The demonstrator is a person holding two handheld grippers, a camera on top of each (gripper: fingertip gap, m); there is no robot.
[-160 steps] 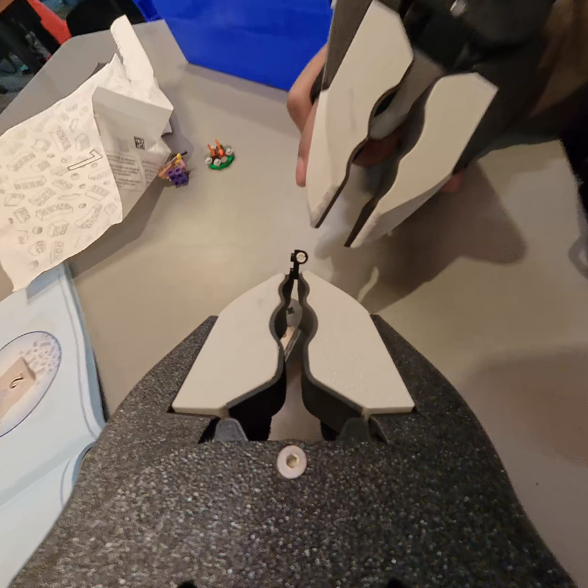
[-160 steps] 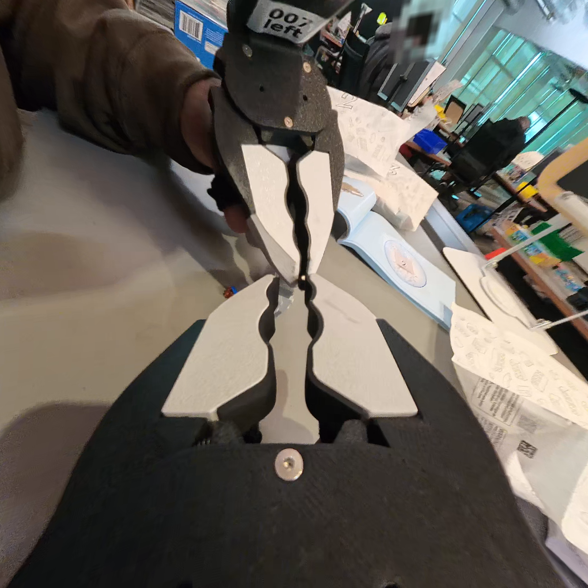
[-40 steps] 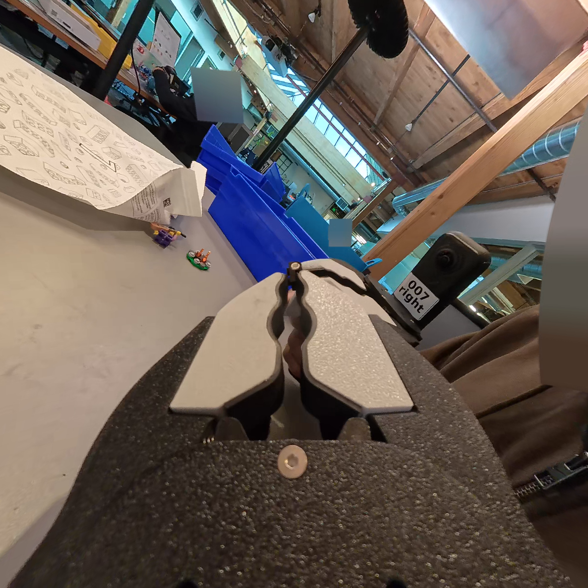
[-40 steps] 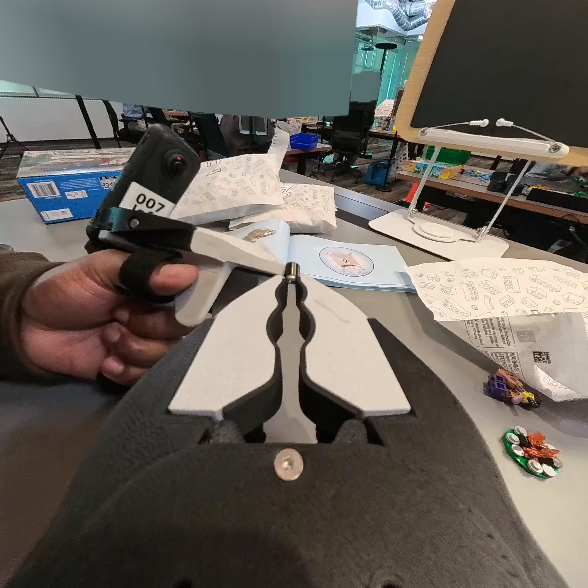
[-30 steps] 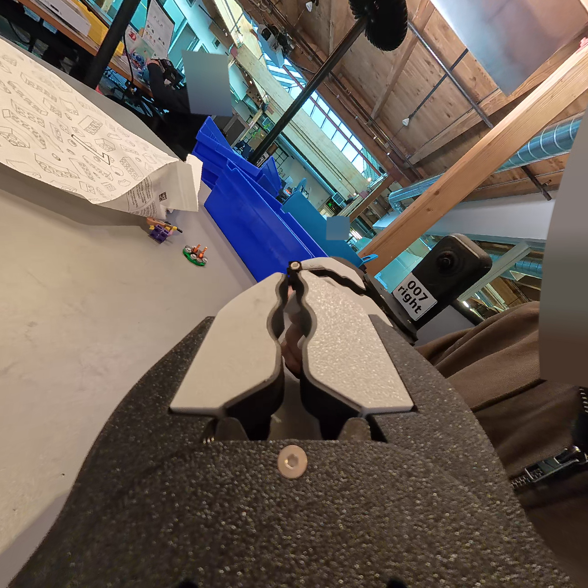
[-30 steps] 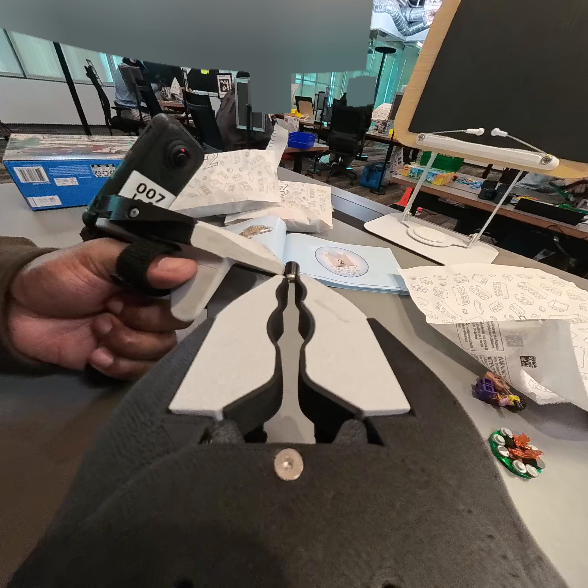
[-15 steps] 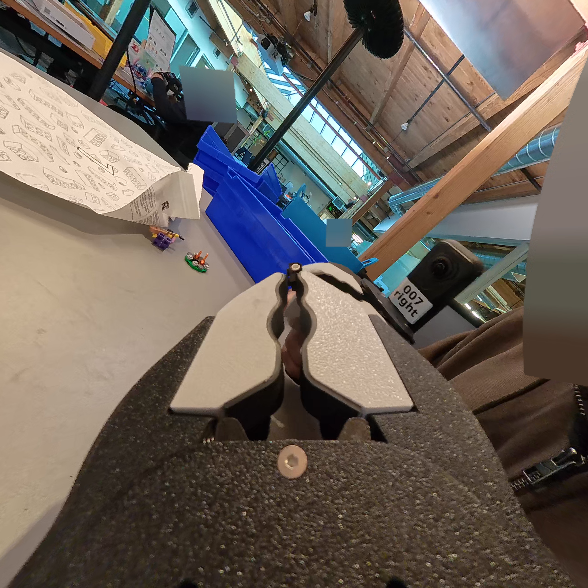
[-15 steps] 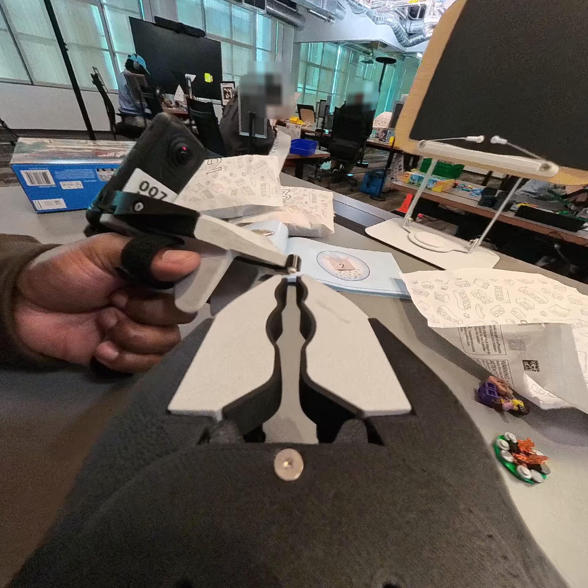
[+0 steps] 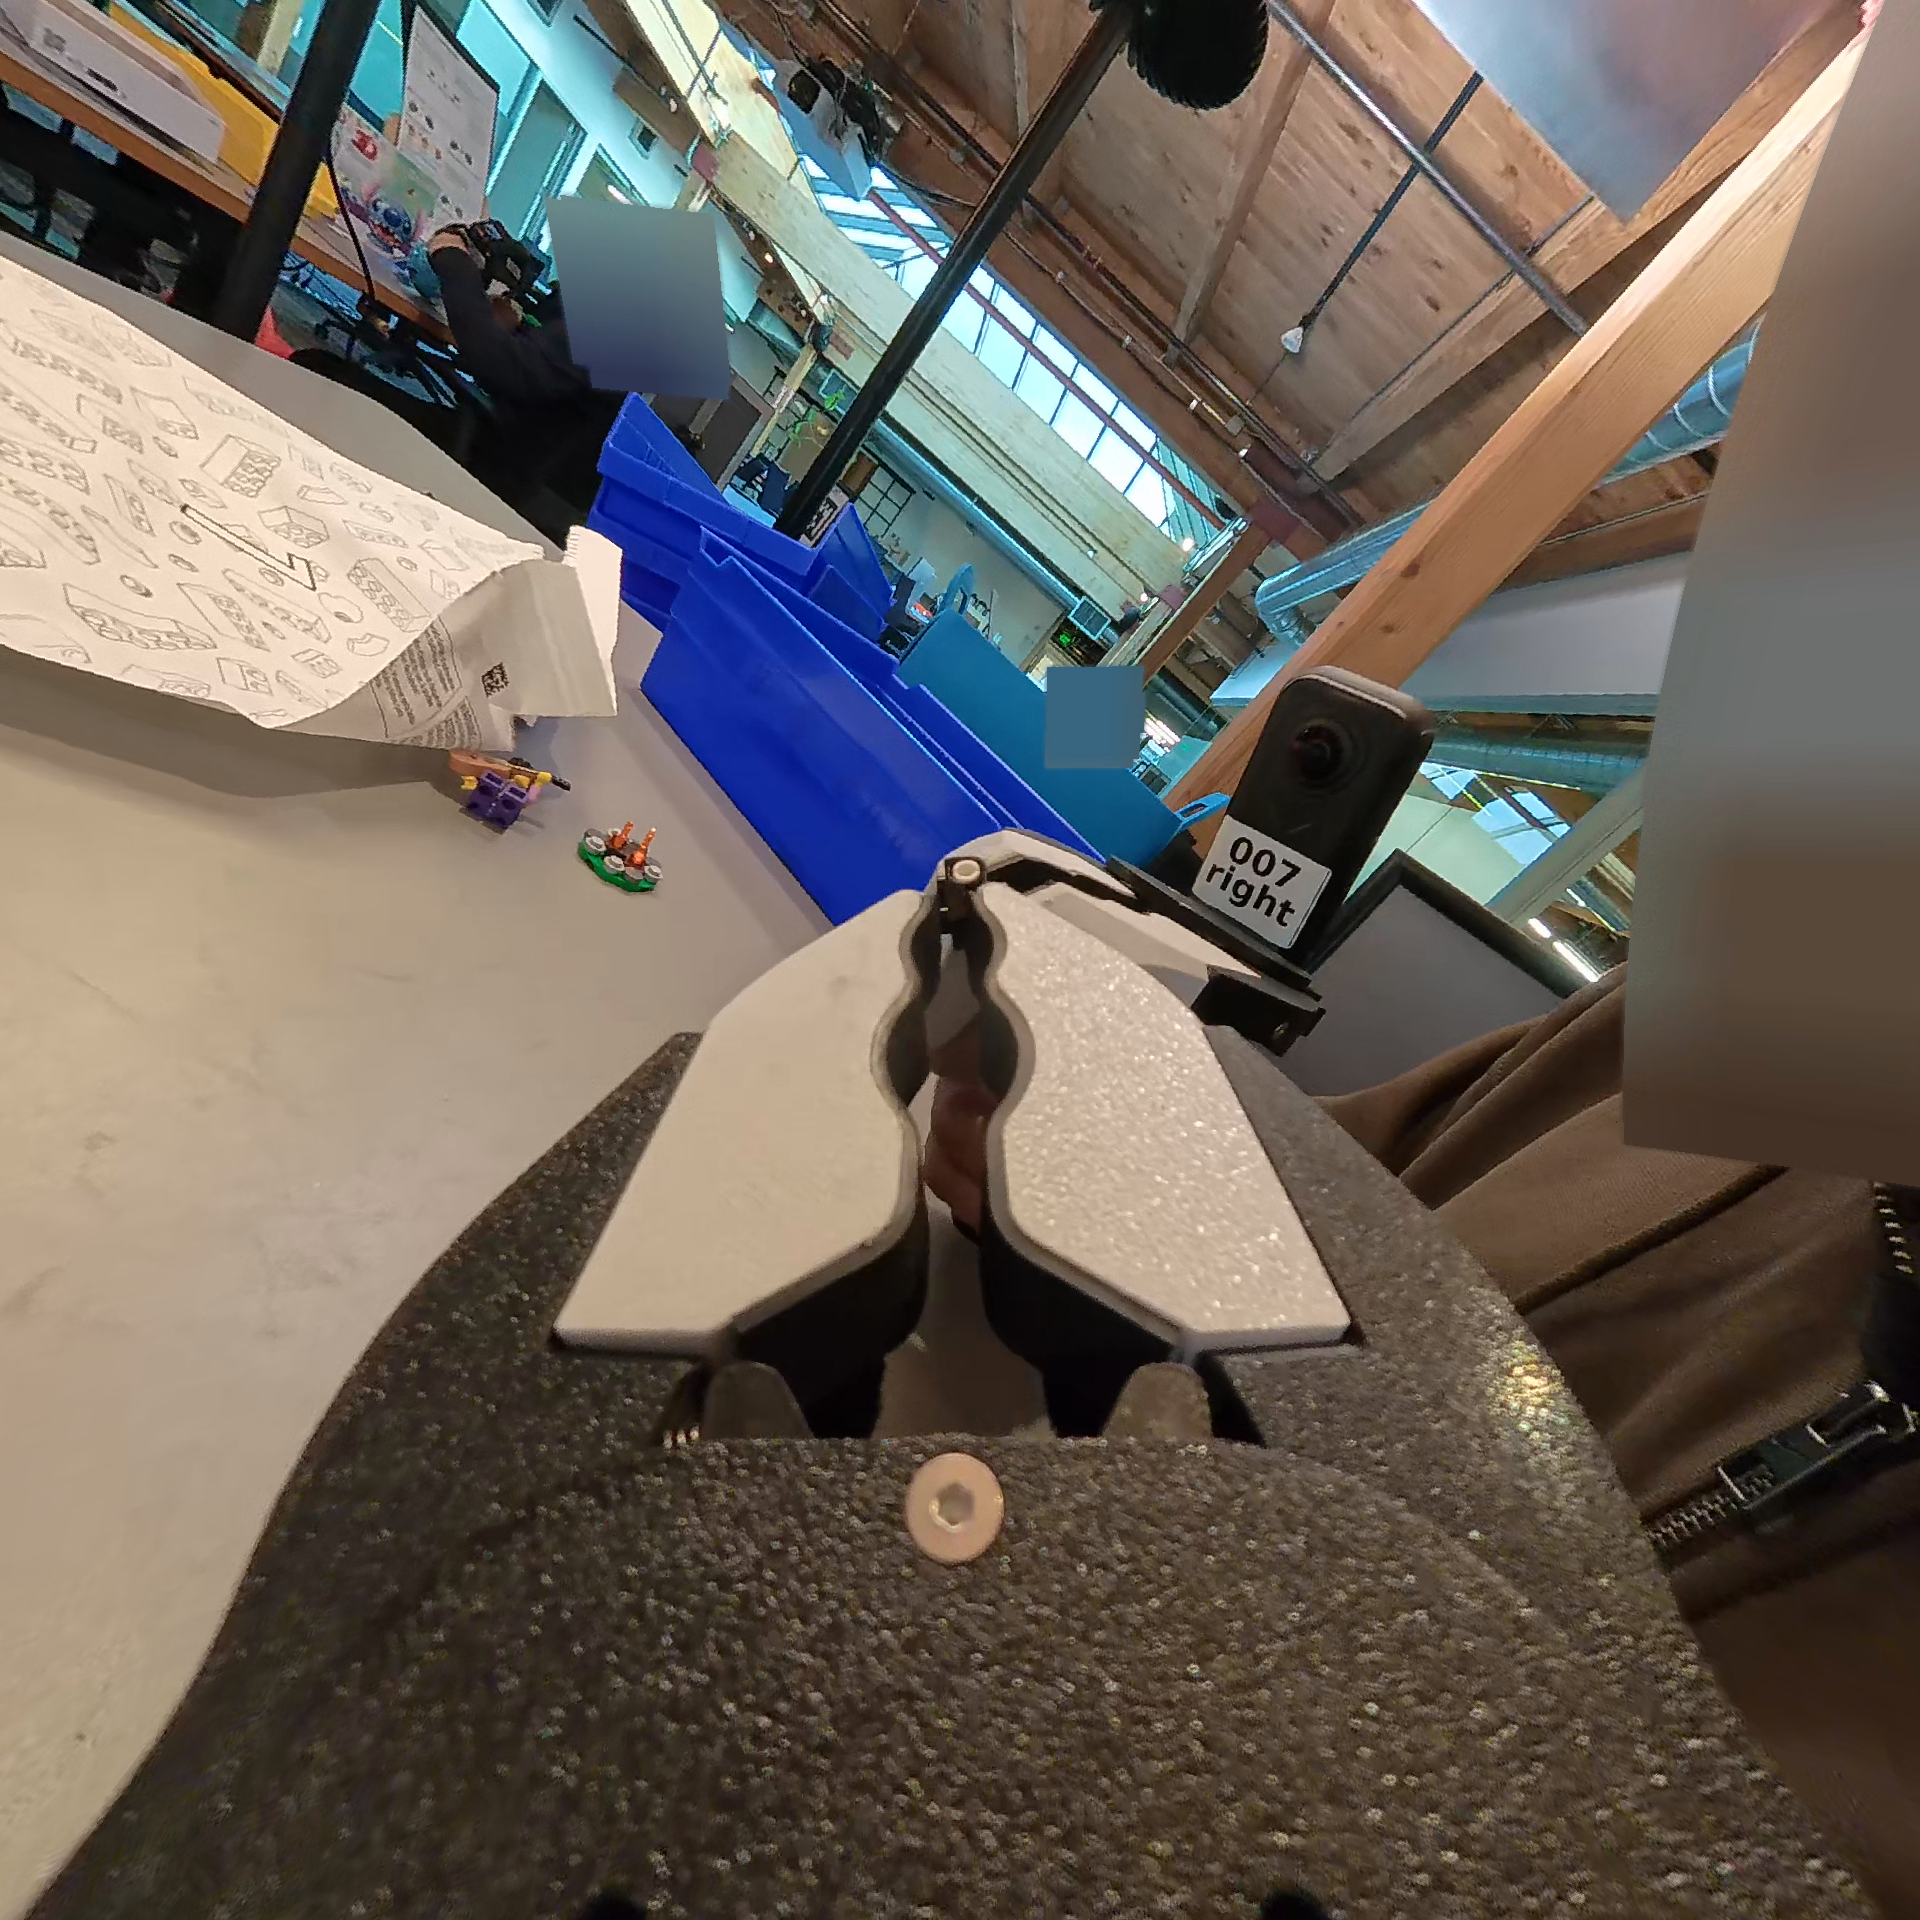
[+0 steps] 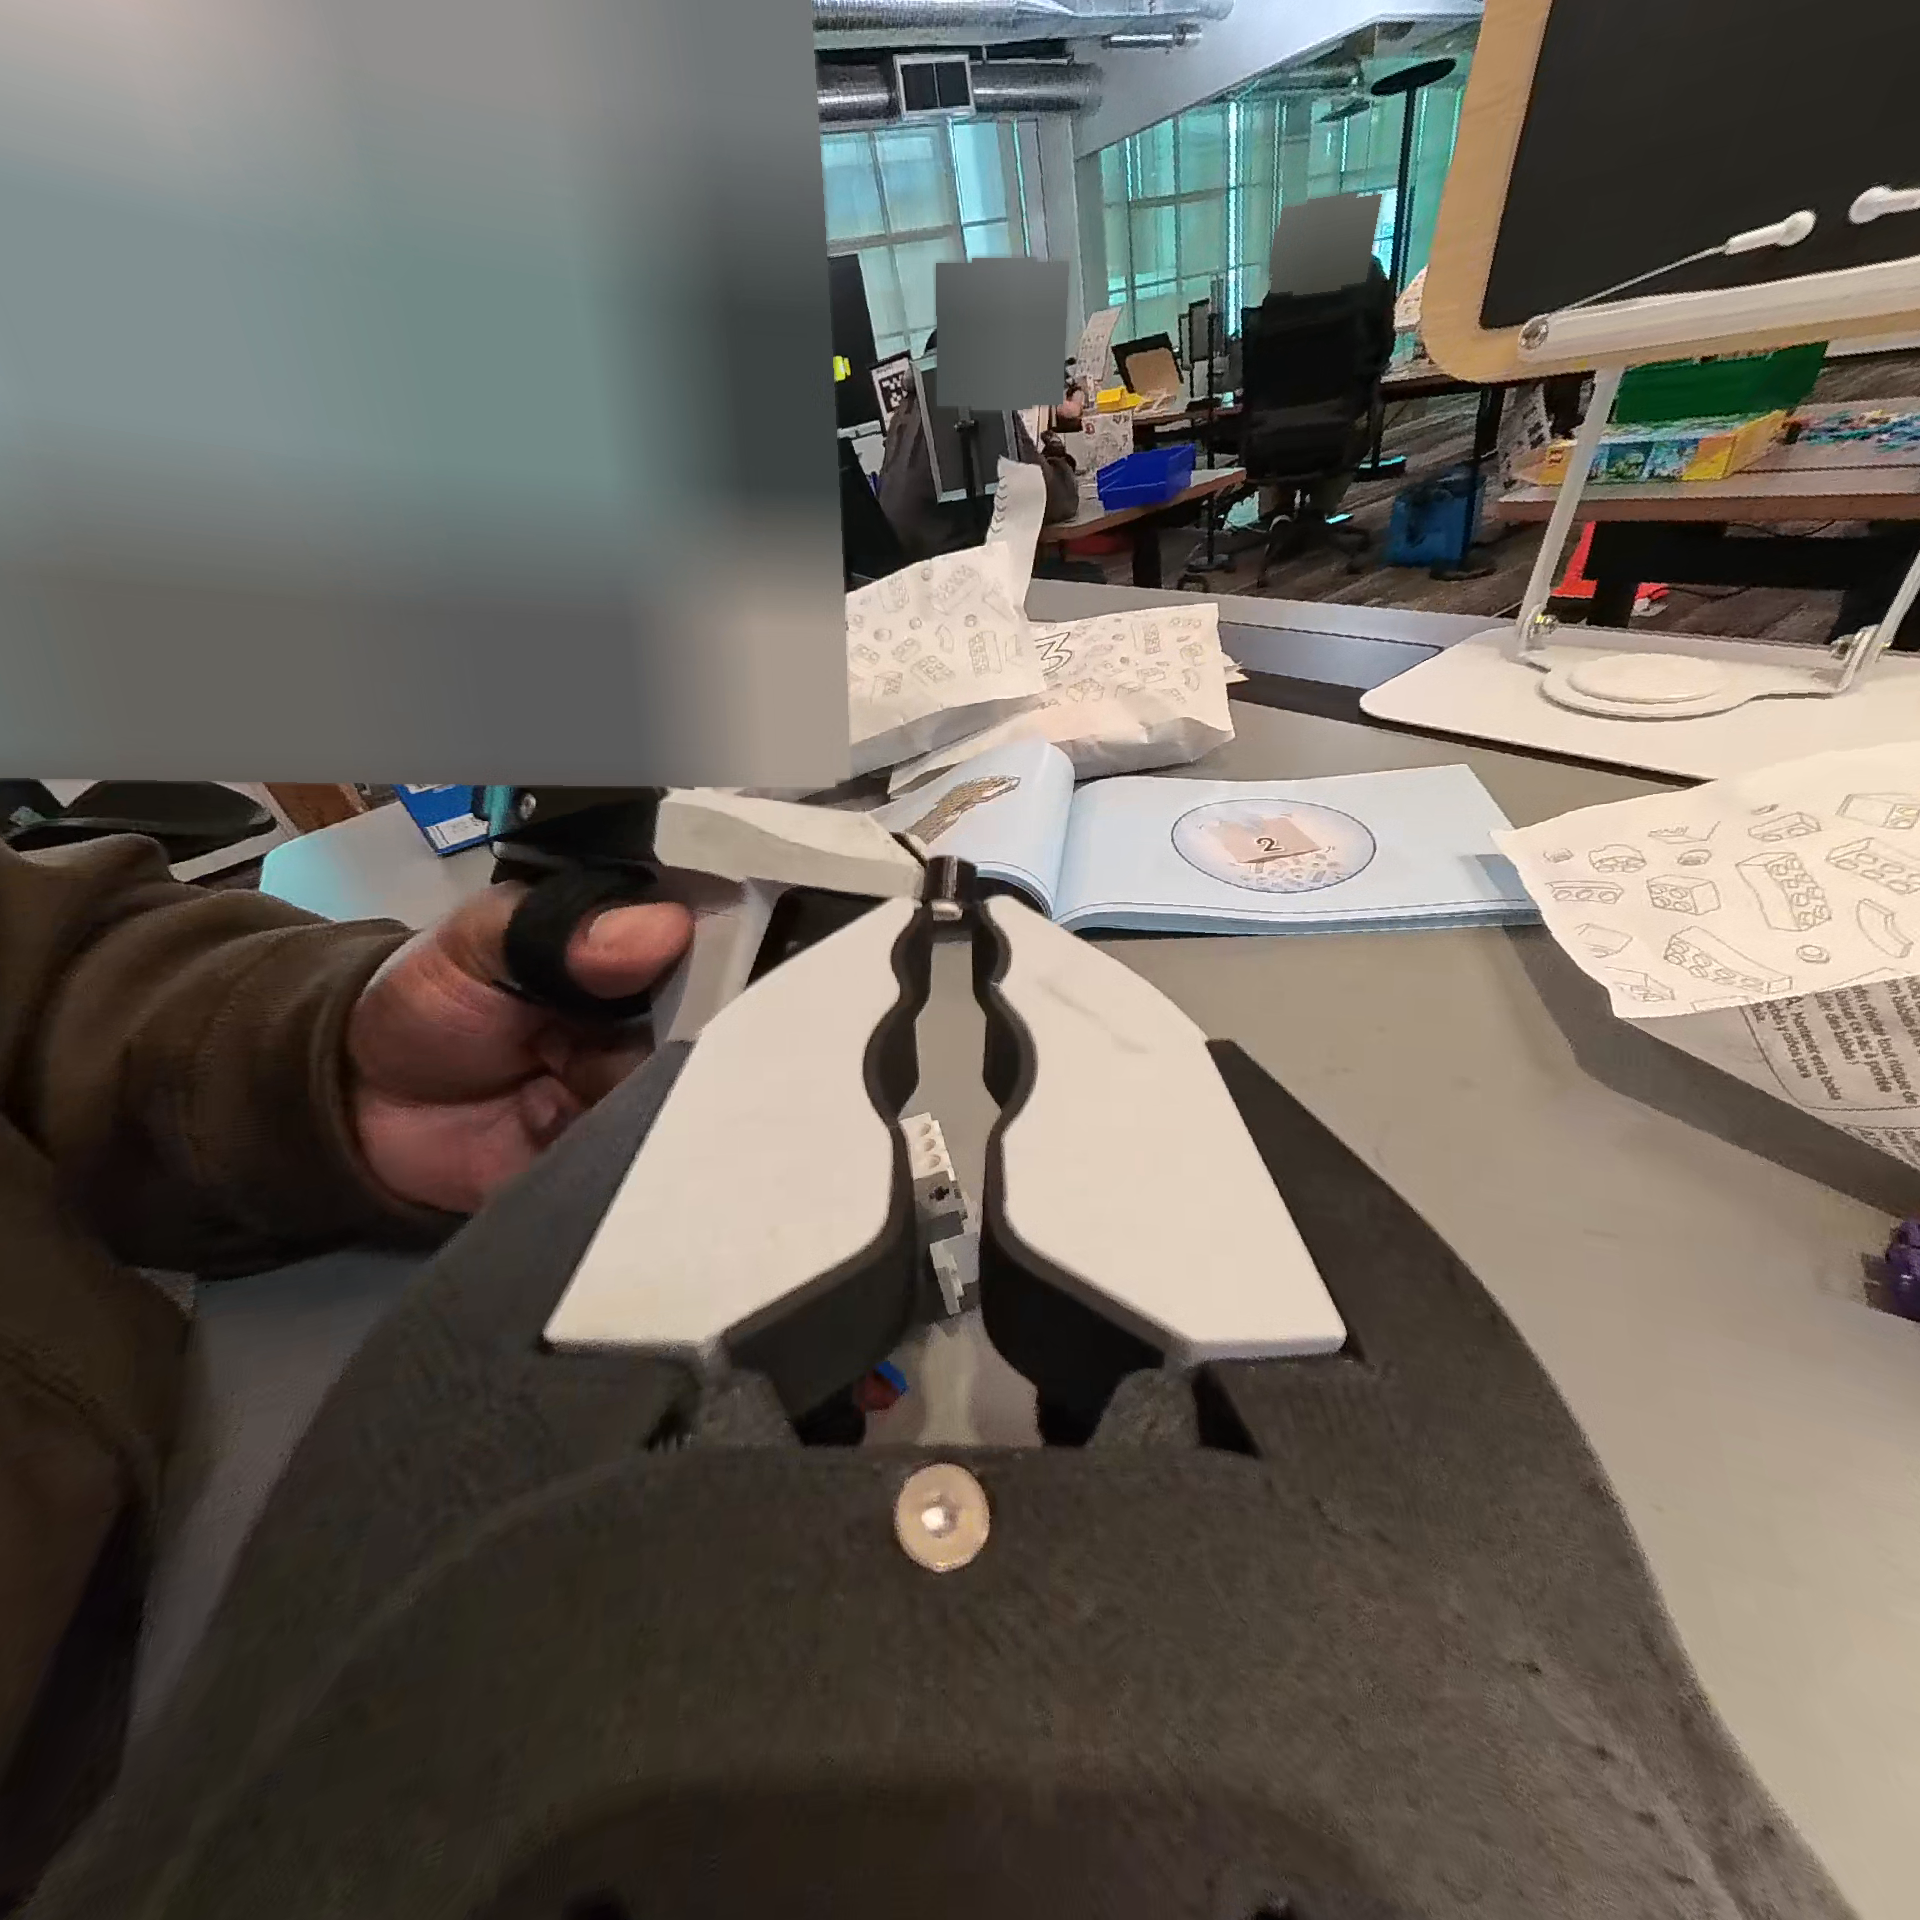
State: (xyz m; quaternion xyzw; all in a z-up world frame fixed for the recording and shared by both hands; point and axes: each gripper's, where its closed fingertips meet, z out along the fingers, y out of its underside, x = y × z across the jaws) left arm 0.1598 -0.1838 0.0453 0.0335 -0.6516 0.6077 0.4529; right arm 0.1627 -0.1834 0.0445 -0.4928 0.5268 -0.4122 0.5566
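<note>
Above the grey table, the left gripper tilts upward, jaws pinching a small black pin; blue bins and wooden ceiling beams lie beyond. From the right gripper, jaws narrowly parted at that pin, a hand grips the left one sideways before an instruction booklet.

Matt grey table; glossy blue plastic bins; printed paper bag; rough grainy black gripper shell; perhaps metal, a small dark pin.

Purple brick model edge-cropped
</note>
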